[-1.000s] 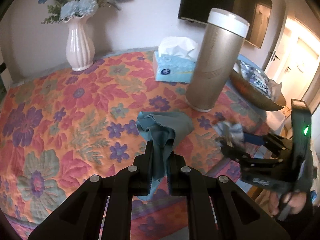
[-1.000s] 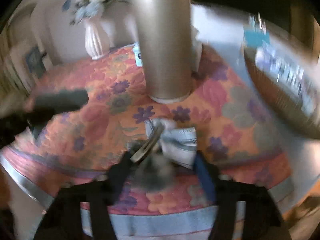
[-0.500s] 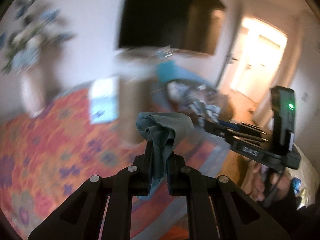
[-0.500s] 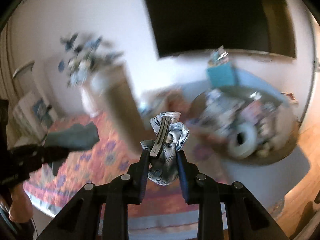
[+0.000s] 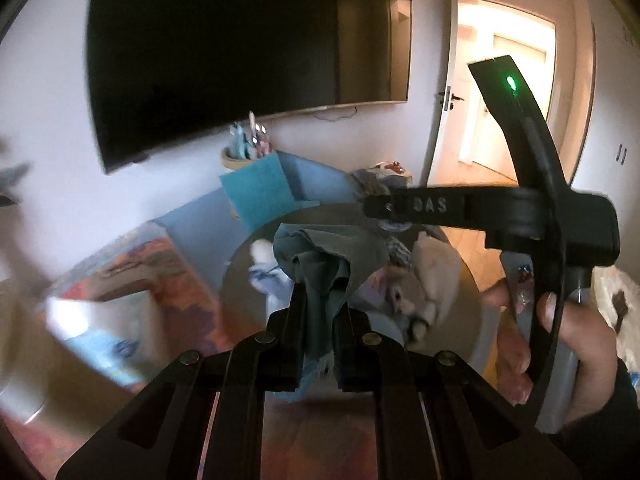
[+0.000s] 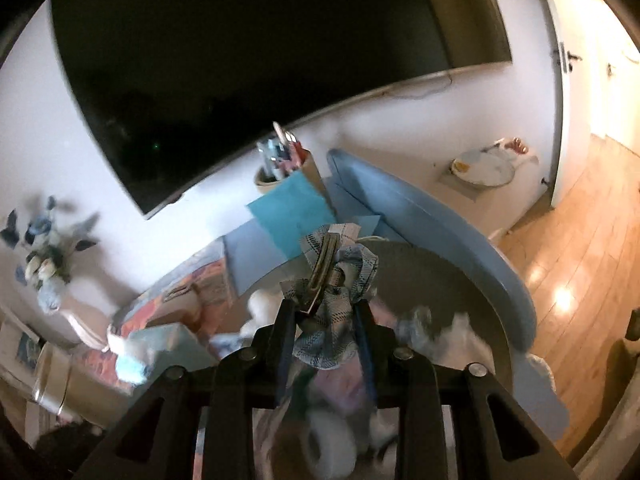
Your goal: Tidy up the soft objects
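My left claw (image 5: pixel 318 312) is squeezed tight on a gray-green cloth (image 5: pixel 328 256). My right claw (image 6: pixel 324 312) has a striped bow (image 6: pixel 334 276) with a clip between its jaws, and they are opening. Both hang over the big round bowl (image 6: pixel 448 280) full of soft things. I think this is the drop-off step. Next, my left claw must let go over the bowl too.

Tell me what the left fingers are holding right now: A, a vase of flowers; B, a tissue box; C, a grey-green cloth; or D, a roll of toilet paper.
C: in the left wrist view the left fingers are shut on a bunched grey-green cloth, which hangs over the round basket of soft things.
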Demonstrator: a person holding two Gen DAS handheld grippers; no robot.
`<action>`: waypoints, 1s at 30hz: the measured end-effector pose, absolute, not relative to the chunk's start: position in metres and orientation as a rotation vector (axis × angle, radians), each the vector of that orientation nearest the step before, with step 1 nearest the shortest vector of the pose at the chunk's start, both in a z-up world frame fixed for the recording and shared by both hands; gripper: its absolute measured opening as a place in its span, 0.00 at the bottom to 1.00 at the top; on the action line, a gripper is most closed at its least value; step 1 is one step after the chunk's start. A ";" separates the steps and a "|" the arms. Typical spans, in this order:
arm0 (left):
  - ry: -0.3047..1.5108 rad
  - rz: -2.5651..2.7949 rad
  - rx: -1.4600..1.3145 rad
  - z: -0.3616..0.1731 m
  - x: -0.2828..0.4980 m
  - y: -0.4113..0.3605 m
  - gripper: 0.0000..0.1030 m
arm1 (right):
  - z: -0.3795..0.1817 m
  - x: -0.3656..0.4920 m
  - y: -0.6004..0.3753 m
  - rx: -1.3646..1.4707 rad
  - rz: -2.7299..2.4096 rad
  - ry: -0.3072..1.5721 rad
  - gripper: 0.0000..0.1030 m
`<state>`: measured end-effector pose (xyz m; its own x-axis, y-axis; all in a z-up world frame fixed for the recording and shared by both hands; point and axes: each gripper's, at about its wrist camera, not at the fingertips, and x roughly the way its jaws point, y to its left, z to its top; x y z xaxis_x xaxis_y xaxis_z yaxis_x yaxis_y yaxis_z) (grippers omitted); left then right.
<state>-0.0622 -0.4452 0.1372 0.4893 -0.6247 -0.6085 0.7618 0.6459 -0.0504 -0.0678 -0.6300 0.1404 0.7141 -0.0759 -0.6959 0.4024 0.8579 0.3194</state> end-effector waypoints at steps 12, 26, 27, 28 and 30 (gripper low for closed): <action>0.582 -0.940 0.238 0.132 -0.084 -0.452 0.73 | 0.133 -0.097 -0.665 0.659 -0.221 0.701 0.60; 0.598 -0.738 0.194 0.146 -0.124 -0.262 0.80 | 0.168 -0.169 -0.483 0.444 0.113 0.604 0.84; 0.601 -0.701 0.181 0.146 -0.121 -0.246 0.80 | 0.169 -0.166 -0.464 0.419 0.148 0.611 0.84; 0.603 -0.643 0.158 0.145 -0.117 -0.220 0.80 | 0.169 -0.160 -0.435 0.380 0.203 0.626 0.84; 0.606 -0.567 0.129 0.143 -0.110 -0.188 0.80 | 0.168 -0.151 -0.395 0.325 0.260 0.650 0.84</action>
<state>-0.1100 -0.1882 0.1428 0.6750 -0.4660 -0.5720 0.5396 0.8406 -0.0481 -0.1511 -0.3951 0.1685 0.7672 0.3353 -0.5468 -0.1341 0.9175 0.3744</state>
